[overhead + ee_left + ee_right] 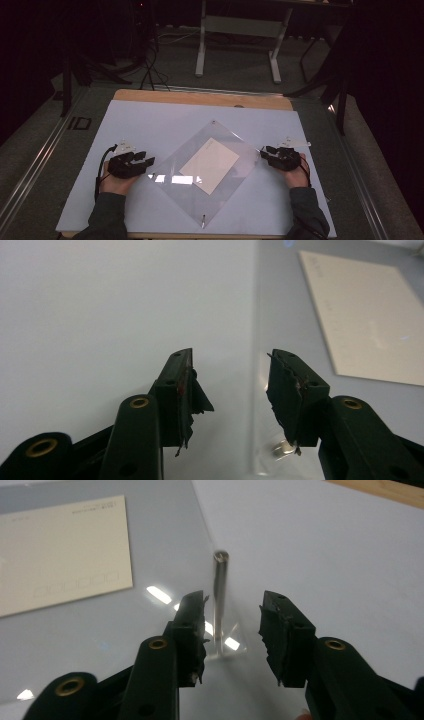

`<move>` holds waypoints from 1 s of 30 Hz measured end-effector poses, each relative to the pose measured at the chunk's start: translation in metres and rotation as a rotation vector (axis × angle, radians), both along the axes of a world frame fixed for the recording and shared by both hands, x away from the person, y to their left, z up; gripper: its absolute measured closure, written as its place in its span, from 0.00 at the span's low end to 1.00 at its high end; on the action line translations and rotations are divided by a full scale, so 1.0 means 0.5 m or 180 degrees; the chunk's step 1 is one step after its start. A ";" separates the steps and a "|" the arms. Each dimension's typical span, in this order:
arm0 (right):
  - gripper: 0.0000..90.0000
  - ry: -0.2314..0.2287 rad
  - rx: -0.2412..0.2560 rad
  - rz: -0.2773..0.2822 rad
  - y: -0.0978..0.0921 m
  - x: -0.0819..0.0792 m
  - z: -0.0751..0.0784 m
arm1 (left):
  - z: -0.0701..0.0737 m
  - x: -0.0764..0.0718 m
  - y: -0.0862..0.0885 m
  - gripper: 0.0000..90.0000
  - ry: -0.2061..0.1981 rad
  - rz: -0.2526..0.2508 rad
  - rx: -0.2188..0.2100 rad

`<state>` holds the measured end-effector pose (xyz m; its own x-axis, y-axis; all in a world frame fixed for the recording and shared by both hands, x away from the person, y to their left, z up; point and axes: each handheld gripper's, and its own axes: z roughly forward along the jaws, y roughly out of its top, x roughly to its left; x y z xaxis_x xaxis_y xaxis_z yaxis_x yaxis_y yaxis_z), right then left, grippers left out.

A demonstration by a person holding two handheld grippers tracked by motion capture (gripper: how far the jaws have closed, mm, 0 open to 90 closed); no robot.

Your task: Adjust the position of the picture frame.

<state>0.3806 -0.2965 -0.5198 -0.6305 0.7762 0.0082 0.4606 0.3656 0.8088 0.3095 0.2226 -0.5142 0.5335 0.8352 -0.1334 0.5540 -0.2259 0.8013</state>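
So there's a clear plastic sheet (200, 167) lying flat on the white counter (150, 125), turned like a diamond, with a cream card (209, 165) sitting under or in it around the middle. Short metal posts stand at its corners.

The left gripper (145, 163) sits at the sheet's left corner, jaws spread apart with nothing between them. In the left gripper view (232, 390) the sheet's edge runs right up through the gap between the jaws, a bit closer to the right-hand one, and there's a small metal post (281, 449) low down right by that jaw's tip. The card (367, 315) is way out ahead and off to the right.

The right gripper (264, 151) is at the opposite corner, also wide open and empty. In the right gripper view (232, 625) a corner post (220, 597) stands upright just ahead of the gap, nearer the left-hand jaw, not touching either from what I can see. The card (60, 550) is up ahead to the left.
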 end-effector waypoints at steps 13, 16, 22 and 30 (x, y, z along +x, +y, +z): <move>0.91 -0.0013 -0.0028 -0.0100 0.040 0.022 -0.022 | 0.006 -0.009 -0.029 0.62 -0.0061 -0.0270 -0.0006; 0.94 -0.0012 0.0005 -0.0073 0.041 0.023 -0.023 | 0.008 -0.015 -0.038 0.62 -0.0065 -0.0341 -0.0008; 0.95 0.0030 0.0045 -0.0104 0.041 0.024 -0.022 | 0.007 -0.021 -0.057 0.63 -0.0070 -0.0548 -0.0049; 0.95 0.0050 0.0059 -0.0106 0.042 0.029 -0.022 | 0.010 -0.031 -0.075 0.64 -0.0143 -0.0684 0.0003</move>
<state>0.3948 -0.2757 -0.5306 -0.6039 0.7964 0.0325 0.4851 0.3349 0.8078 0.2940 0.1850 -0.5090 0.7047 0.7017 -0.1047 0.4568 -0.3359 0.8237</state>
